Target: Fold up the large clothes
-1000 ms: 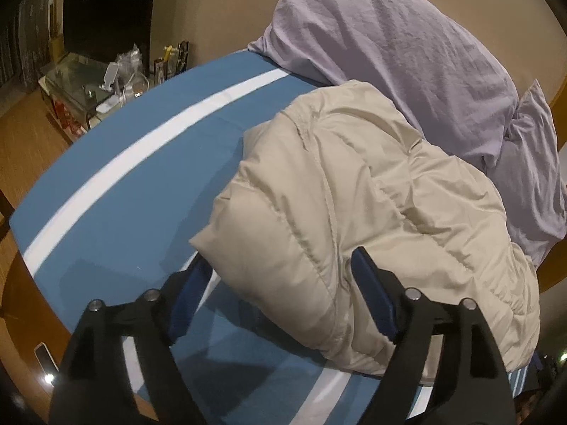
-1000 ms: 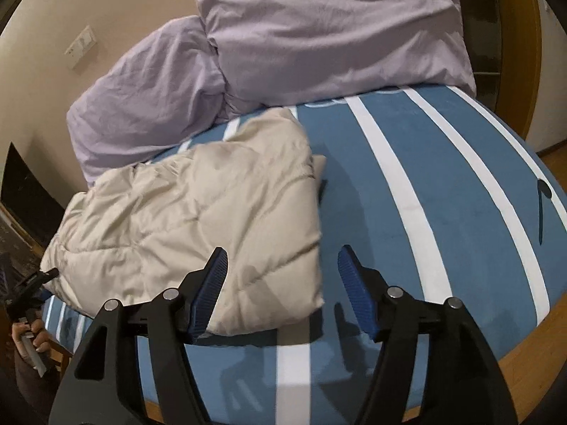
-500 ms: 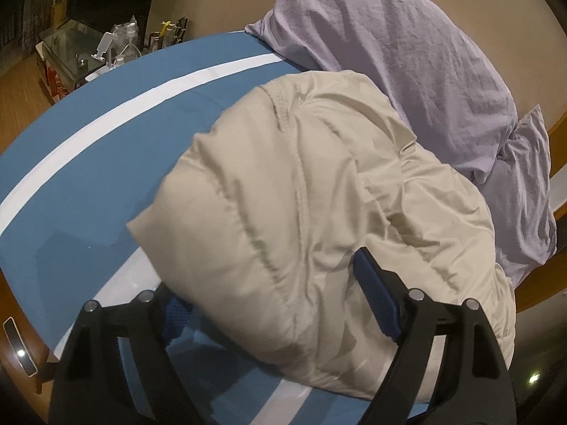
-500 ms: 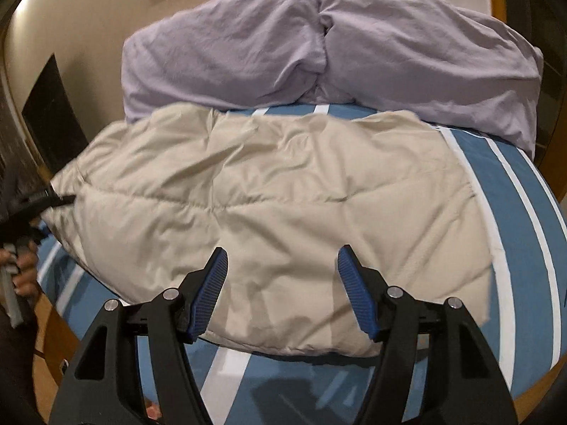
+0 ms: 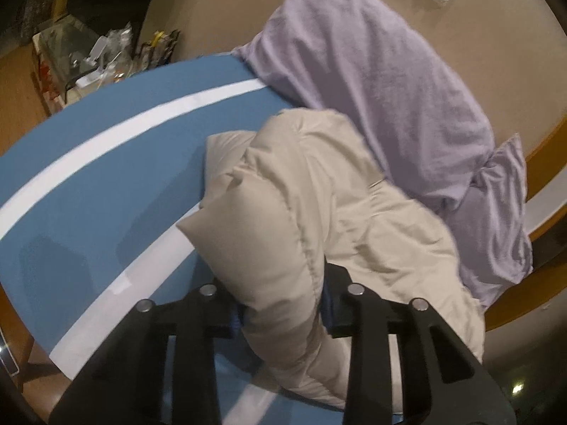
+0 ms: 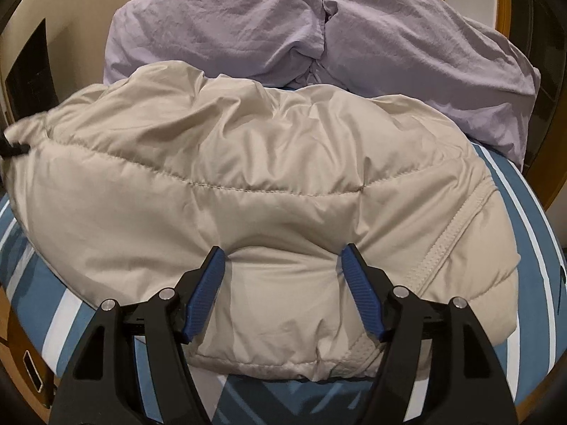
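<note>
A beige puffy jacket (image 5: 319,205) lies folded on the blue bed with white stripes (image 5: 106,184), near the pillows. My left gripper (image 5: 281,301) is shut on a thick fold at the jacket's near edge; its blue pads are mostly hidden by the fabric. In the right wrist view the jacket (image 6: 248,177) fills the middle. My right gripper (image 6: 283,272) is open, its blue fingertips (image 6: 209,276) pressing into the jacket's near hem with padded fabric between them.
Two lilac pillows (image 6: 319,28) lean on the beige wall behind the jacket. A cluttered glass side table (image 5: 88,60) stands past the bed's far left edge. The wooden bed frame (image 5: 524,283) runs along the right. Bare striped sheet (image 5: 88,194) lies left of the jacket.
My left gripper has closed on the jacket's edge fold. My right gripper has moved forward onto the jacket's hem and stays open. The jacket has bunched up slightly.
</note>
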### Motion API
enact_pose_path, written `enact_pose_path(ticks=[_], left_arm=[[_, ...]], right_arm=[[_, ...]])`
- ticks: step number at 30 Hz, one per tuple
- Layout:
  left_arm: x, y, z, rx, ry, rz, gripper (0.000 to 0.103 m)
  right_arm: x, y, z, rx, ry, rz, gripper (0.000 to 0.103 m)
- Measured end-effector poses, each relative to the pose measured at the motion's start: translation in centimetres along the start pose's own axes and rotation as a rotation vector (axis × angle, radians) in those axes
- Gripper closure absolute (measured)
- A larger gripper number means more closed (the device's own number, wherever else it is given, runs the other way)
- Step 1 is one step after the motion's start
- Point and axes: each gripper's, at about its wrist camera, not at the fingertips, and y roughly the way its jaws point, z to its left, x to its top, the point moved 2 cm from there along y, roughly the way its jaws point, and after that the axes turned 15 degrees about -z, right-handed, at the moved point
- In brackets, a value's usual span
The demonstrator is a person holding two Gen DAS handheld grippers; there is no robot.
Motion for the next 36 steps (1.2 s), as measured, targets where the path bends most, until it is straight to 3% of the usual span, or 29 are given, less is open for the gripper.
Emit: enact_pose_path(ticks=[6,14,23,30,36], left_arm=[[1.3,-2.1,-4.3,-0.103,0.025,-0.052,0.073],[0.6,-6.2,-13.6,-0.309,0.136,-0.096,0.074],[-6.1,-8.5,-26.1,-0.506,0.356,-0.051,0.074],[-12.0,-7.3,-32.4,-0.555,0.463,0.035,0.074],[-16.2,-5.9,-35.4,-0.562,0.522,0.089,0.074]], right_arm=[[0.0,0.0,0.0,0.003,0.008,-0.002,0.032],[0.1,0.1,-0.2,0.024,0.032,-0.014,0.032],[0.2,-1.2,-1.8,0.089,0.090,-0.047,0.033],[0.0,-3.6,-5.9,0.055,0.127,-0.093,0.033],[-0.5,-5.3,-9.7,0.003,0.171,-0.123,0.030]])
